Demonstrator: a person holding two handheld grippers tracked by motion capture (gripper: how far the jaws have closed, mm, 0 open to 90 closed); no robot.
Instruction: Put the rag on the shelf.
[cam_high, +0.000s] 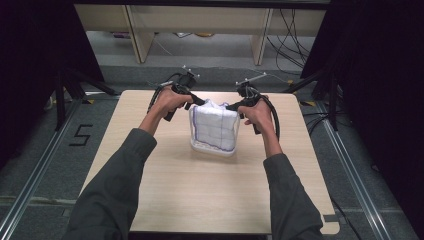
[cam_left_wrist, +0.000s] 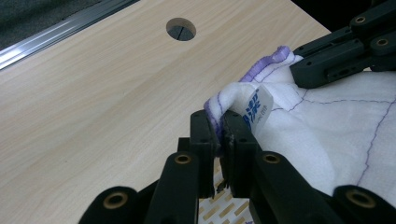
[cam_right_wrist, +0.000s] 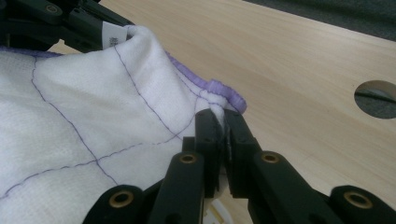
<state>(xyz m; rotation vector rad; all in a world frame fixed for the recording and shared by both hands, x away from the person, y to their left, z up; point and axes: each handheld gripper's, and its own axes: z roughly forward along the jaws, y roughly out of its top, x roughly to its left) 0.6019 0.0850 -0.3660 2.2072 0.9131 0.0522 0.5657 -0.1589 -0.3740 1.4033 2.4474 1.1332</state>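
A white cloth (cam_high: 214, 127) with purple stitched lines and a purple hem hangs between both grippers, its lower edge on the table. My left gripper (cam_high: 197, 102) is shut on the cloth's upper left corner (cam_left_wrist: 219, 105), beside a small white label (cam_left_wrist: 258, 106). My right gripper (cam_high: 231, 106) is shut on the opposite upper corner (cam_right_wrist: 219, 100). In the left gripper view the other gripper (cam_left_wrist: 345, 49) shows at the top right, gripping the far hem. In the right gripper view the cloth (cam_right_wrist: 93, 135) spreads left, and the other gripper (cam_right_wrist: 60, 23) sits at the top left.
The light wooden table (cam_high: 210, 185) has a round cable hole (cam_left_wrist: 180, 29) near its far edge. A white base (cam_high: 212, 148) lies under the cloth's lower edge. Metal floor rails (cam_high: 30, 185) run along both sides, and cables (cam_high: 290, 35) lie on the floor beyond.
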